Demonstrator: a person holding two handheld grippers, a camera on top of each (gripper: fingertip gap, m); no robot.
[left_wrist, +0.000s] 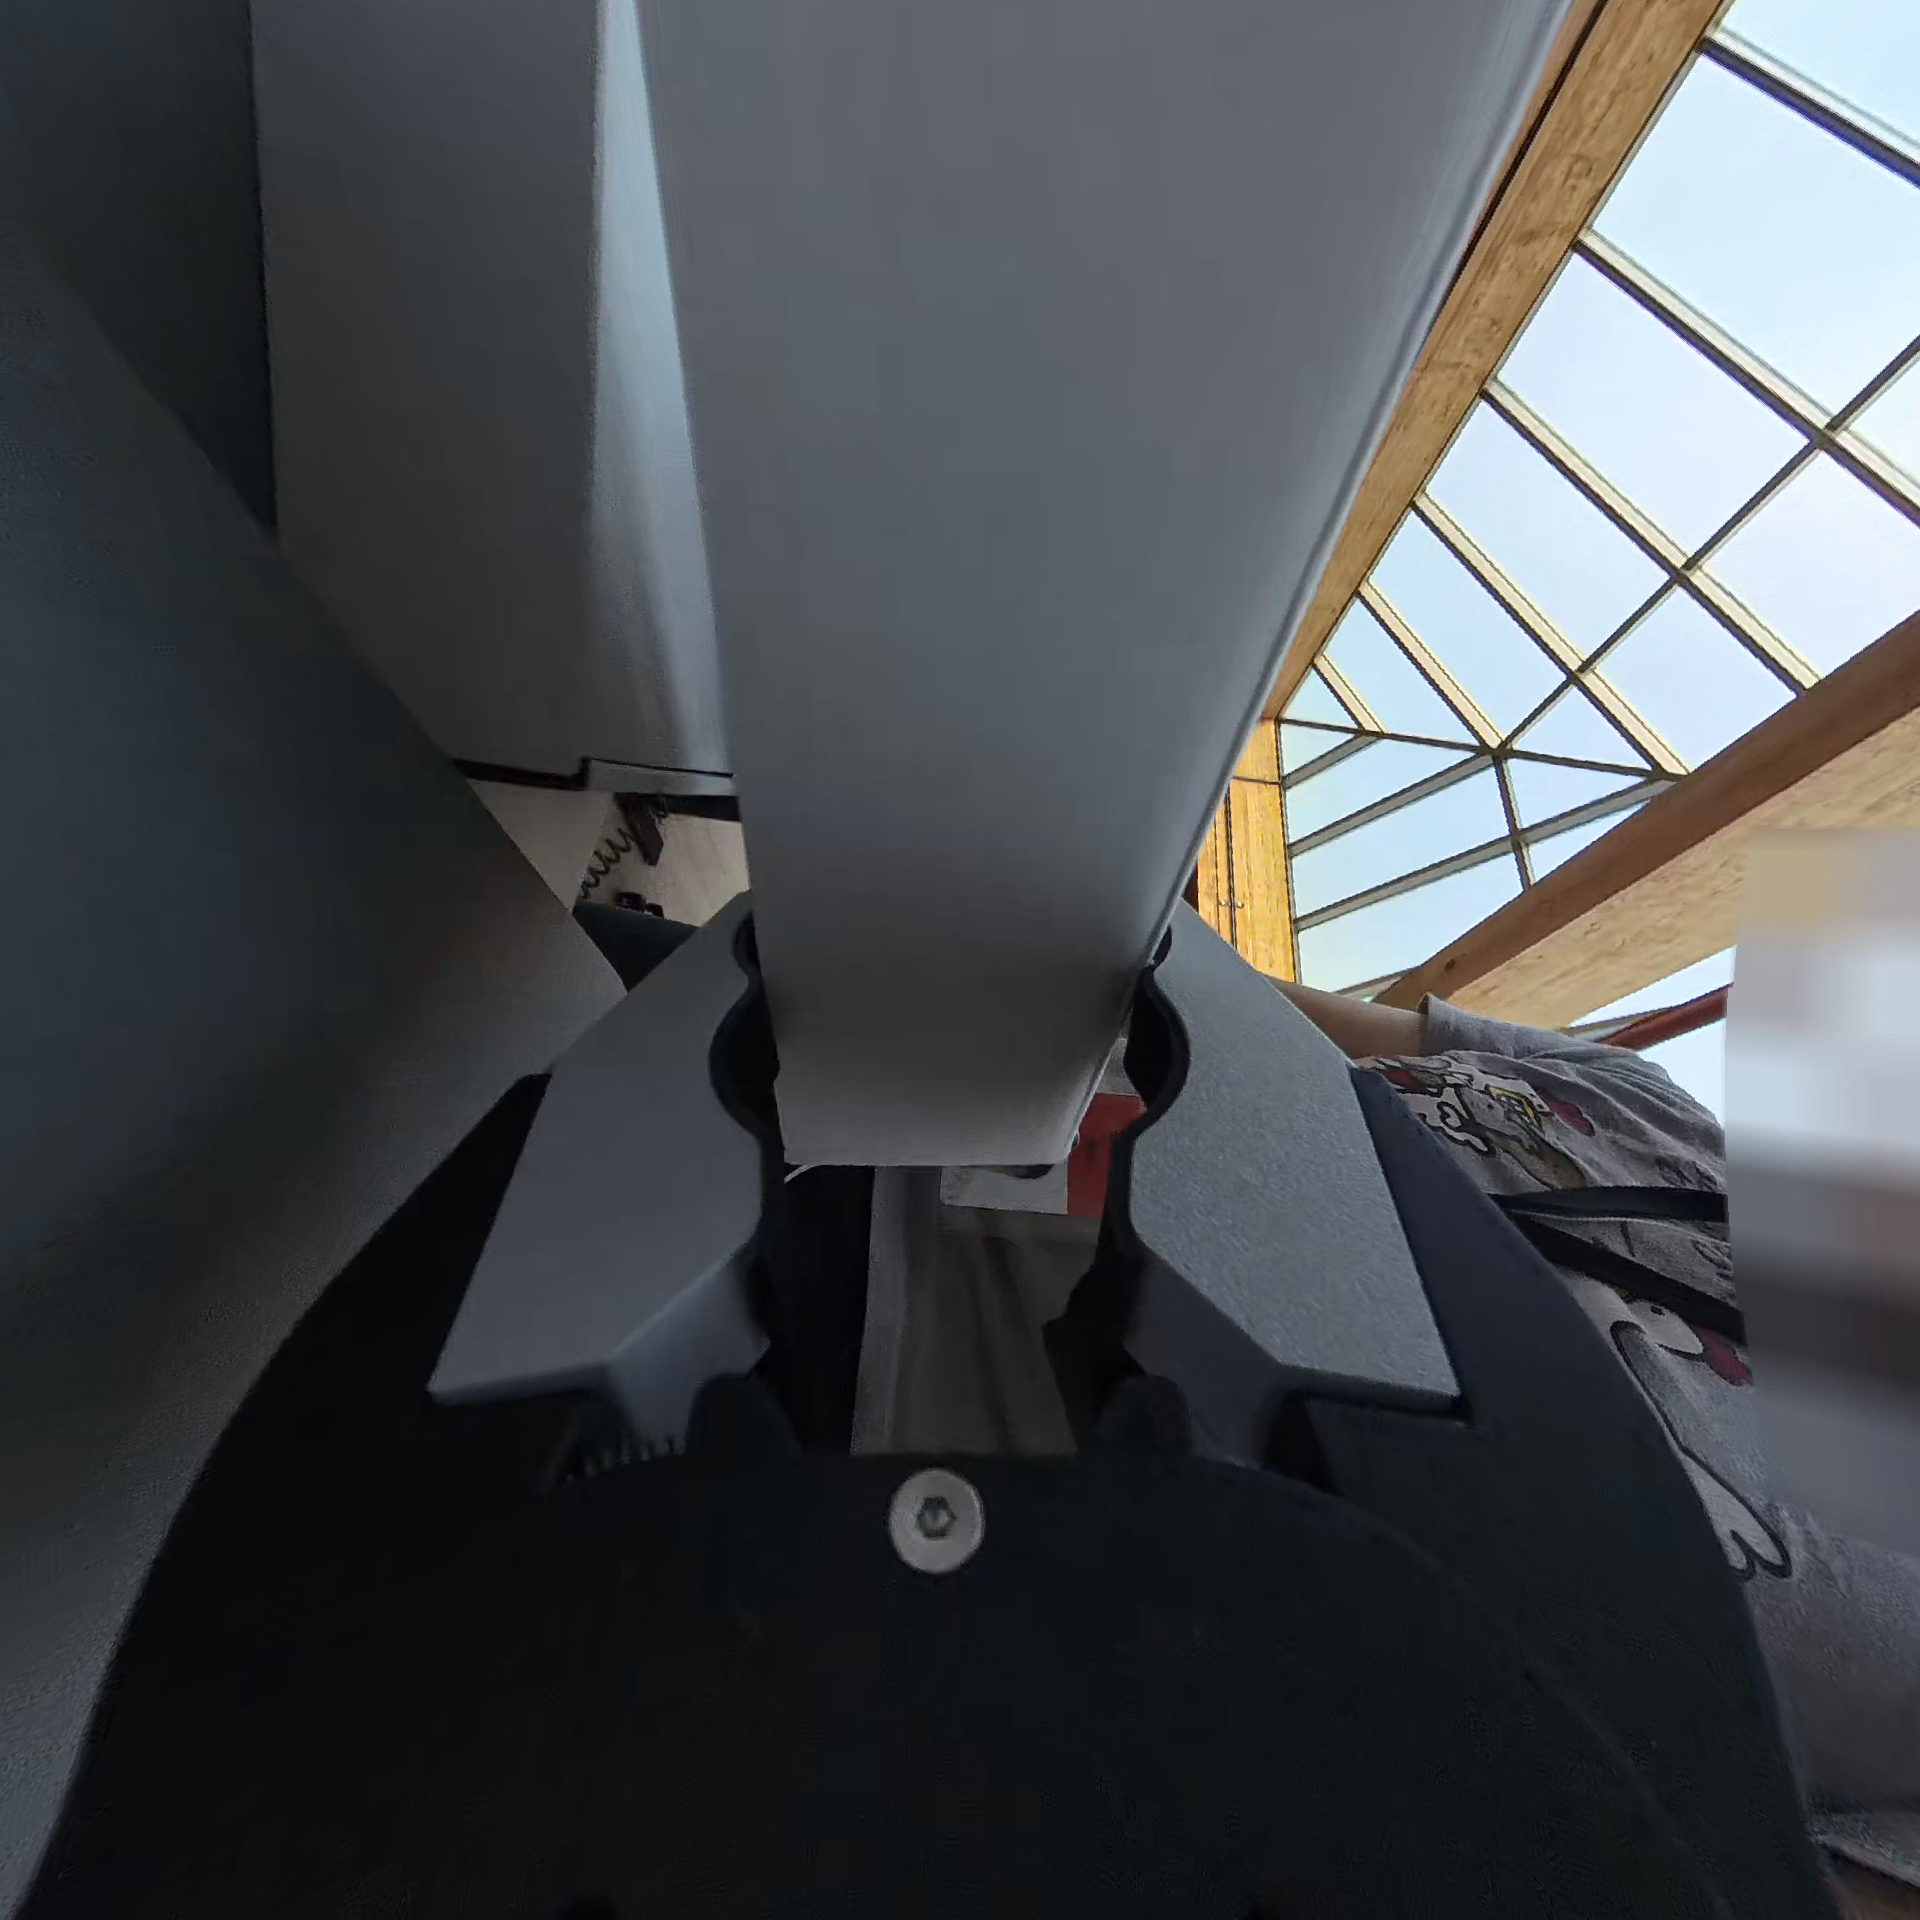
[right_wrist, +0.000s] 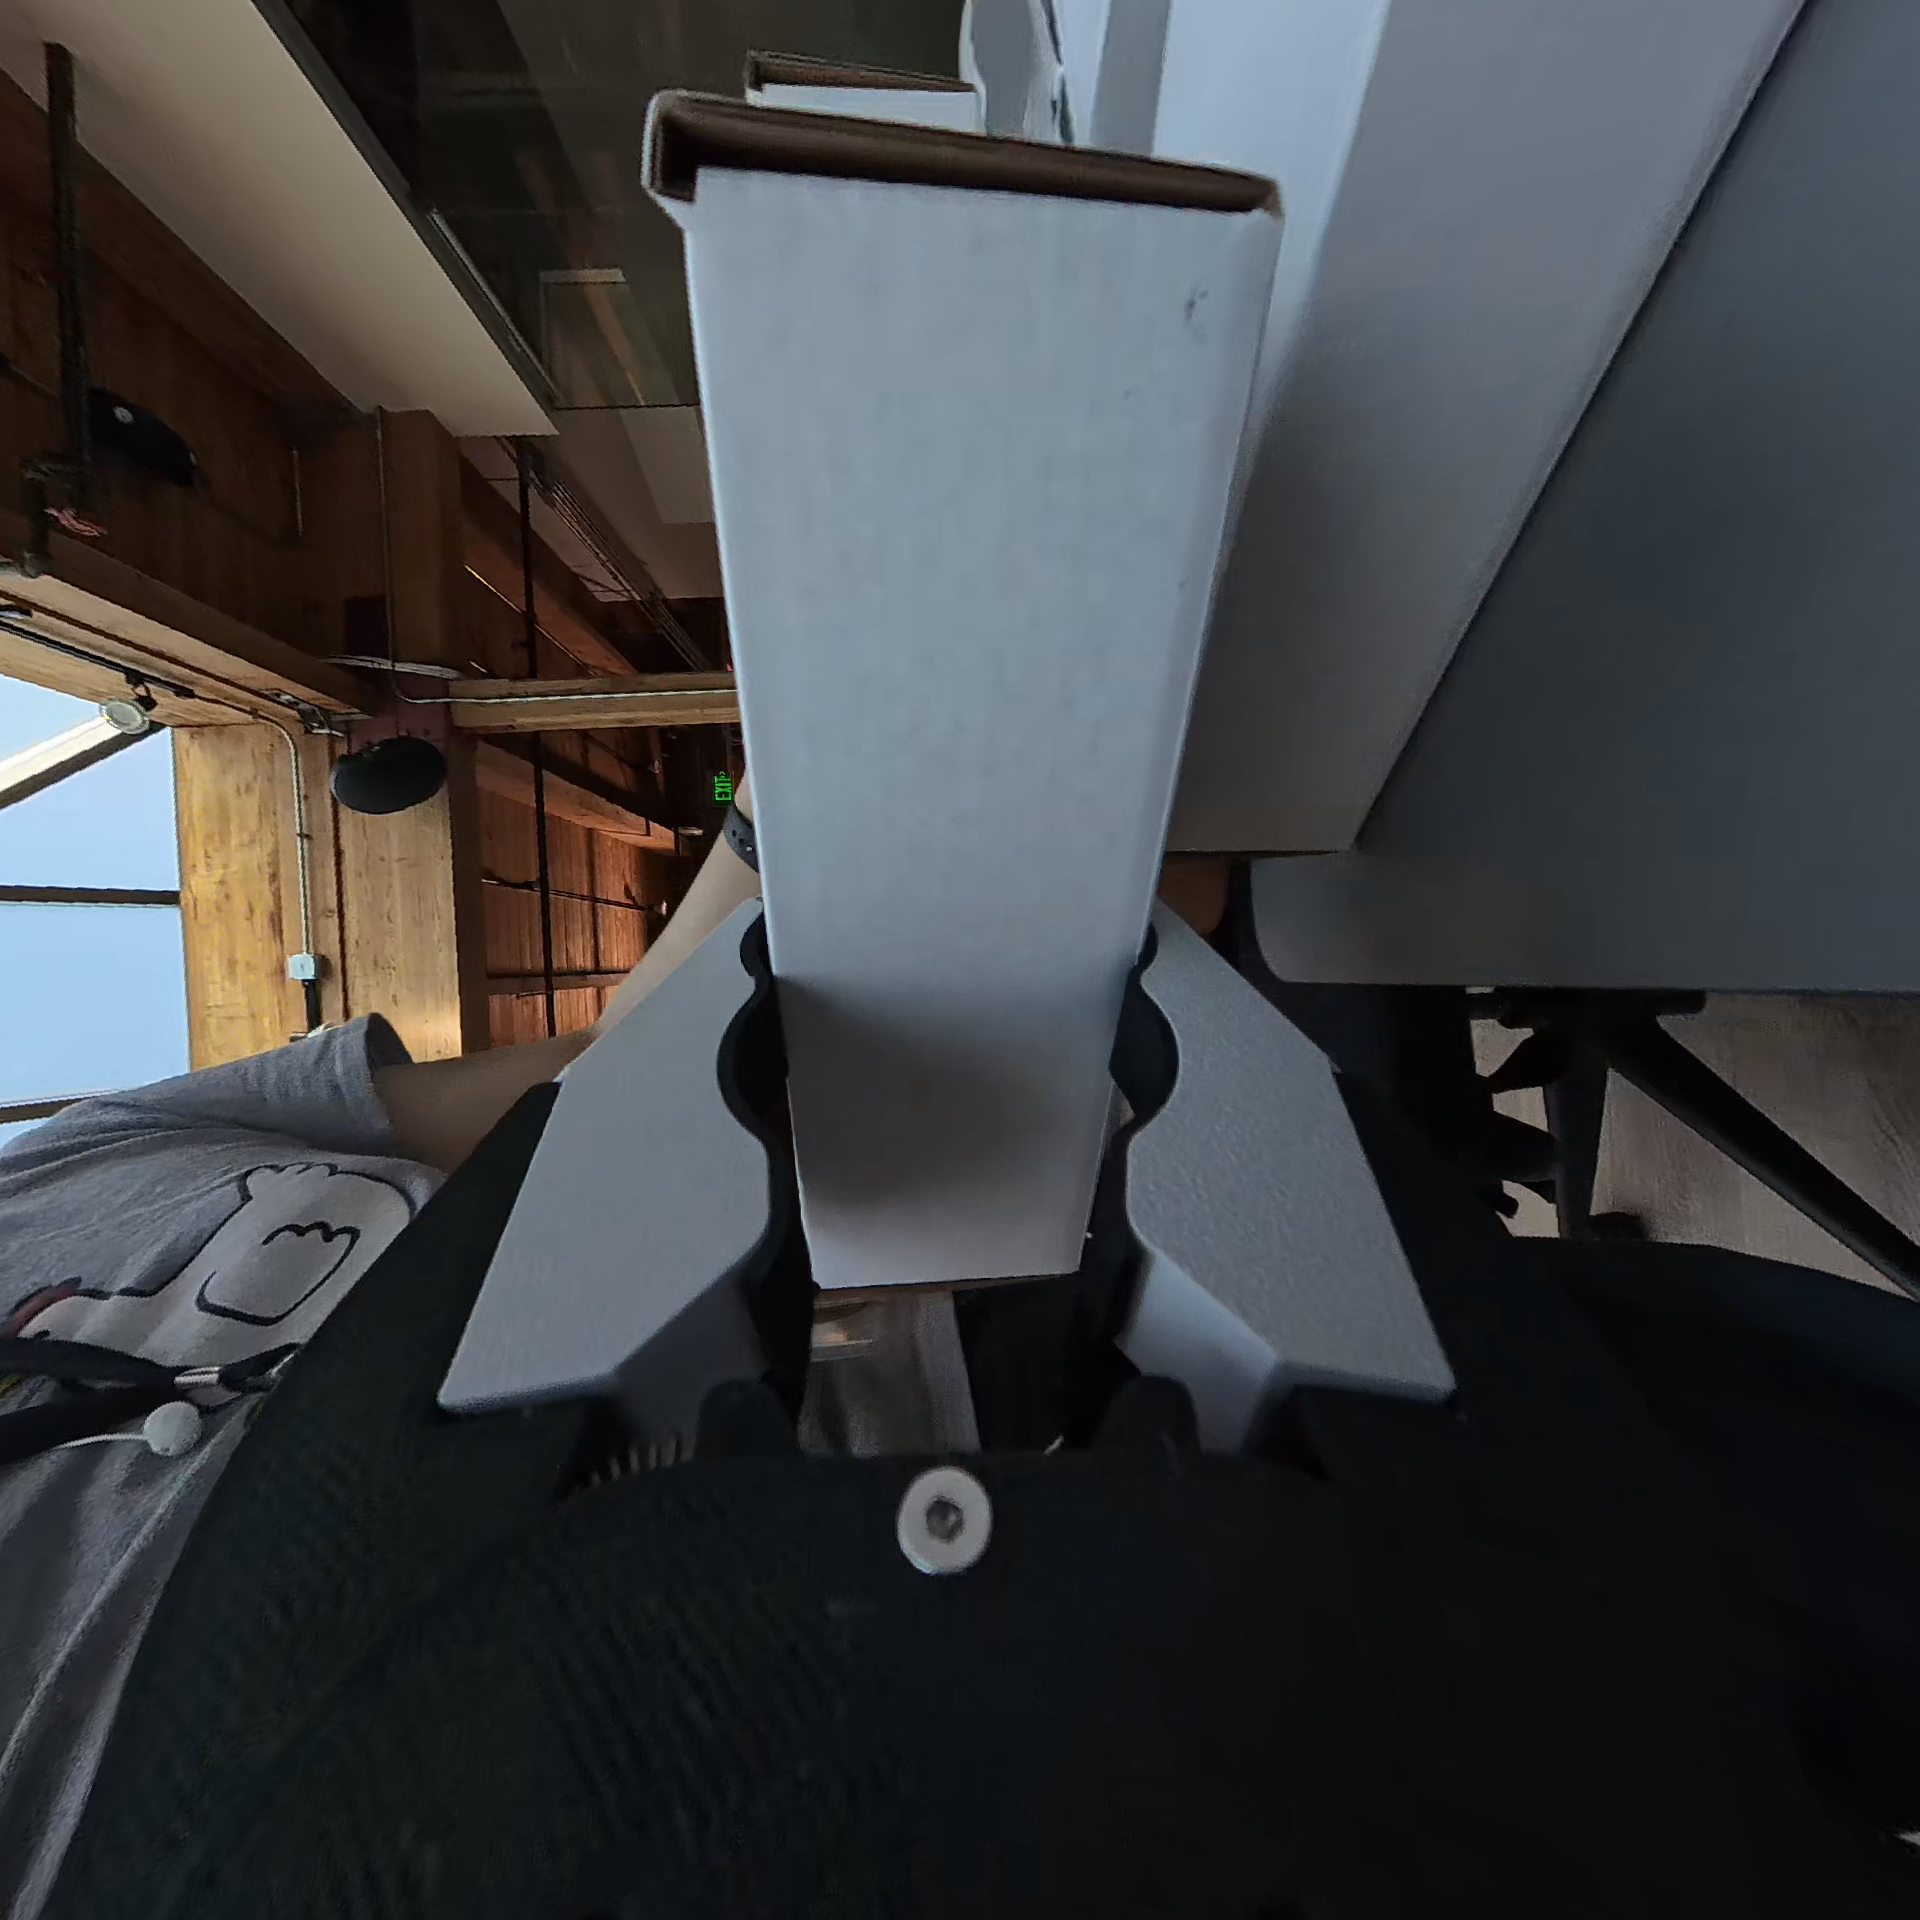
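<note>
Both grippers point upward, the left gripper (left_wrist: 951, 1049) with jaws closed on a white cardboard flap (left_wrist: 966, 520) extending toward 12 o'clock, skylight (left_wrist: 1662, 468) at 2 o'clock, and the right gripper (right_wrist: 951, 1070) clamped likewise on a white cardboard panel (right_wrist: 966, 571) whose folded brown-lined end is at 12 o'clock.

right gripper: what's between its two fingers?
A white cardboard flap, brown edge at its far end, fills the gap in the right gripper; both fingers press its sides. Right wrist view shows it.

white cardboard box flap (left_wrist: 966, 582) | clamped in left gripper (left_wrist: 951, 1049) | second flap (right_wrist: 966, 623) in right gripper (right_wrist: 951, 1081)
</note>
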